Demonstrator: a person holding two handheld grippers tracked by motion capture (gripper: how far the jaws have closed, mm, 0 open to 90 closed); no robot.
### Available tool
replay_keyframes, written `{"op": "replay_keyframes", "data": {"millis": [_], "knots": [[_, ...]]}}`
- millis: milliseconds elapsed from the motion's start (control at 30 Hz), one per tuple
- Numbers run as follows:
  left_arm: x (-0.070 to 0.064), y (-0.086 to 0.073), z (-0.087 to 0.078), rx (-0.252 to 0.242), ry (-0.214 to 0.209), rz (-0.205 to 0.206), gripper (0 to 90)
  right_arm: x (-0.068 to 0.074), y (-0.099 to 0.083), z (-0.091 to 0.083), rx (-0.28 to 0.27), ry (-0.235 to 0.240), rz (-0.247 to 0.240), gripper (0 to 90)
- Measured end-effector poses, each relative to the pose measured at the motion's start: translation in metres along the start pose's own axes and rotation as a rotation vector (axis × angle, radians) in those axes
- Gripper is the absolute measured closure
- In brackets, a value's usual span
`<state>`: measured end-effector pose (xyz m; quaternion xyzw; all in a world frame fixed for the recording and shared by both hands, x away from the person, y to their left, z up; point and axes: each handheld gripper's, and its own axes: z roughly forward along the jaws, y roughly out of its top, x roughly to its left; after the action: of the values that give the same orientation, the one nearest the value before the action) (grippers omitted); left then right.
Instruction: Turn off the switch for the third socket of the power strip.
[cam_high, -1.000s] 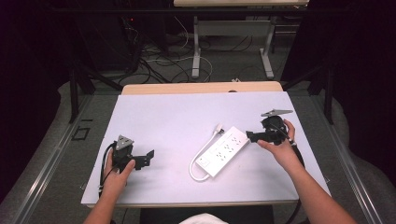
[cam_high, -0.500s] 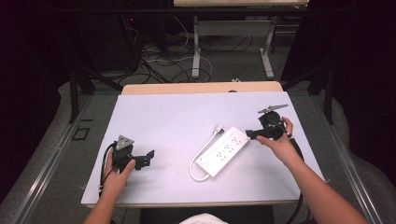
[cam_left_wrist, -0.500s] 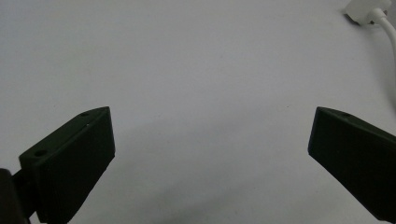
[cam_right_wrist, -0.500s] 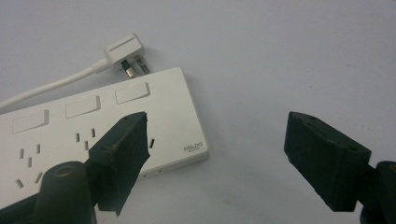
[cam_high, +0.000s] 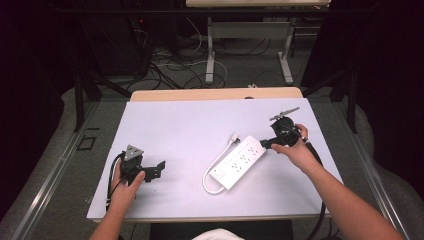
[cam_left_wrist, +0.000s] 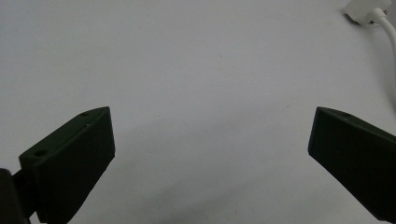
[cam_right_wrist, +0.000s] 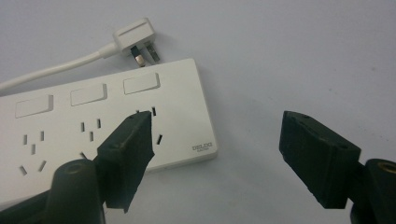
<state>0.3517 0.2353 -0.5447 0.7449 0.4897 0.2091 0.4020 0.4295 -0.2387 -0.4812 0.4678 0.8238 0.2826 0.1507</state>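
Note:
A white power strip (cam_high: 238, 162) lies at an angle on the white table (cam_high: 190, 125), right of centre, with its white cable looped at its near end. Its plug (cam_high: 233, 138) rests on the table by the far end. In the right gripper view the strip (cam_right_wrist: 70, 126) shows several sockets and three switches, and the plug (cam_right_wrist: 135, 39) lies just beyond them. My right gripper (cam_high: 268, 143) is open above the strip's far end, its left jaw over the strip (cam_right_wrist: 212, 158). My left gripper (cam_high: 158, 169) rests open at the front left of the table, nothing between its jaws (cam_left_wrist: 210, 154).
Bare table lies between the two grippers. A bit of the white cable (cam_left_wrist: 385, 23) shows at the top right of the left gripper view. Beyond the table's wooden far edge (cam_high: 215, 93) are desk legs (cam_high: 210, 50) and loose floor cables (cam_high: 170, 67).
My right gripper has moved slightly to the left, toward the far end of the power strip. The left gripper and the strip have stayed where they were.

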Motion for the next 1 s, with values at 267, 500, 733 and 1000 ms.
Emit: {"op": "replay_keyframes", "data": {"millis": [267, 500, 733, 1000], "knots": [[0.000, 0.000, 0.000, 0.001, 0.000, 0.000, 0.5, 0.004, 0.005, 0.006, 0.043, -0.008, -0.025, 28.9], [0.000, 0.000, 0.000, 0.002, 0.001, 0.001, 0.5, 0.006, 0.011, 0.011, 0.072, -0.002, -0.034, 38.0], [0.001, 0.000, 0.000, 0.001, 0.000, 0.000, 0.5, 0.008, 0.016, 0.017, 0.081, 0.012, -0.069, 41.4], [0.000, 0.000, 0.000, 0.002, 0.000, -0.001, 0.5, 0.011, 0.022, 0.025, 0.084, 0.020, -0.118, 40.3]]}}
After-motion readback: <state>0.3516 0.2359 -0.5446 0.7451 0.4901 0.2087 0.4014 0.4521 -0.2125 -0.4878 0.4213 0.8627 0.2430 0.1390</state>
